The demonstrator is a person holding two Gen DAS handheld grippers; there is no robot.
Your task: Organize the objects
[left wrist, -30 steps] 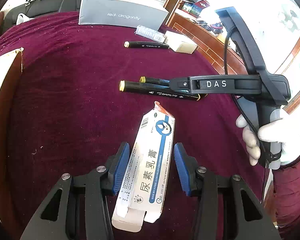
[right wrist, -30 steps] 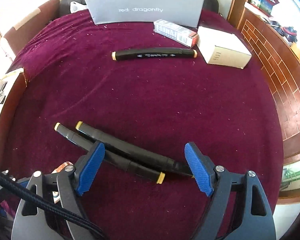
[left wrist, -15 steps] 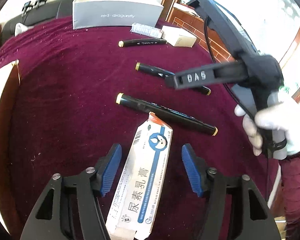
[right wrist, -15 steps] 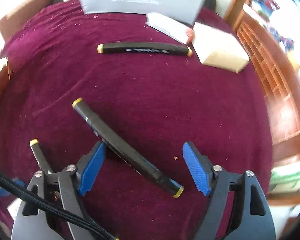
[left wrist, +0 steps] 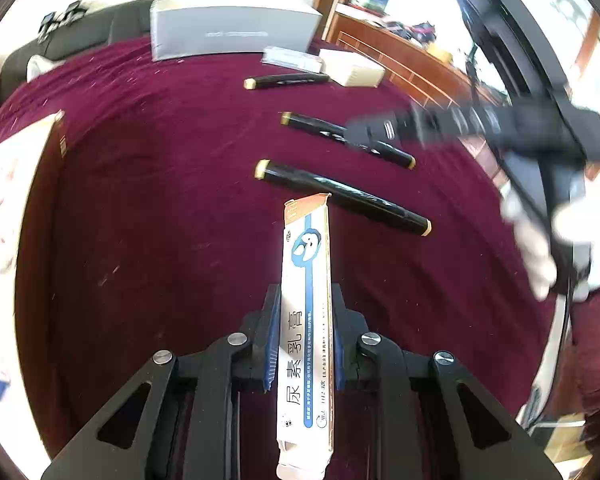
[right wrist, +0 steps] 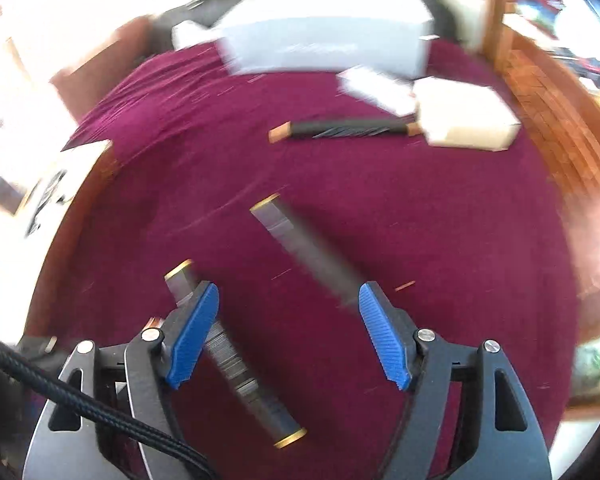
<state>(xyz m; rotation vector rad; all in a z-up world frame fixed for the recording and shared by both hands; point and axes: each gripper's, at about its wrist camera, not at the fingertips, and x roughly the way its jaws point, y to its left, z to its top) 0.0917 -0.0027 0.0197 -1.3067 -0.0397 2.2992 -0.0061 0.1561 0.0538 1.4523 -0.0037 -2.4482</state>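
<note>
On the dark red cloth that covers the counter, the left gripper is closed on a long white and blue carton, its blue pads pressed against the carton's two long sides near the middle. The carton points away from the camera, and its far end with the orange flap reaches up to the nearer black marker, though whether they touch cannot be told. A second black marker lies just beyond, roughly parallel, with the blurred right gripper over its far half. A third marker lies further back, its right end near a small beige box and a little clear packet. A large grey box stands at the back edge. In the right wrist view, which is smeared by motion, the right gripper is open with its blue pads wide apart and nothing between them held; one marker runs under its left finger and another slants up from near the right finger. The third marker and the beige box show beyond.
</note>
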